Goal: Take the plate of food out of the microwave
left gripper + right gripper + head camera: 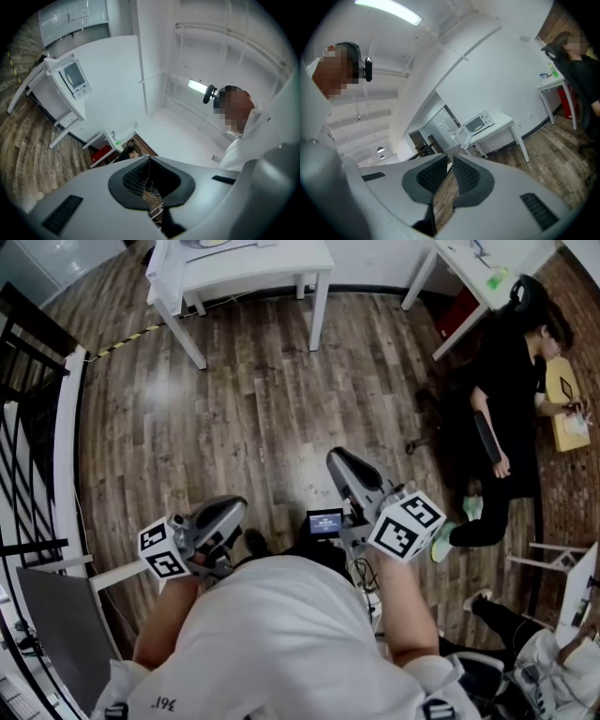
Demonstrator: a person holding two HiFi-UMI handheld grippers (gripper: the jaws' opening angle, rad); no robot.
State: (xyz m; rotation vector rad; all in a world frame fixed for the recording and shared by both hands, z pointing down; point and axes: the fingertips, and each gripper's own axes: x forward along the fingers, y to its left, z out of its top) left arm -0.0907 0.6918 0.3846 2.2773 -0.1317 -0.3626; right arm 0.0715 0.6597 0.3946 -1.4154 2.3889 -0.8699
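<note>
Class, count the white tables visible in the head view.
2. One table at top centre, a second table at top right by the seated person; more may be out of frame.

Your right gripper (451,156) has its jaws a sliver apart, with nothing between them. Just beyond the tips the microwave (476,123) stands on a white table (502,123) — its door (461,136) hangs open on the microwave's left. Well to the right of the microwave, a person (581,70) sits by another desk (553,83).

- An office-like workroom or lab: wood plank floor (234,427), plain white walls (501,70), a strip light (389,11) on an open ceiling.
- White worktops (253,263); one carries a microwave (476,123).
- A person (511,399) sits at a desk (469,263) beside a brick wall (555,21).
</note>
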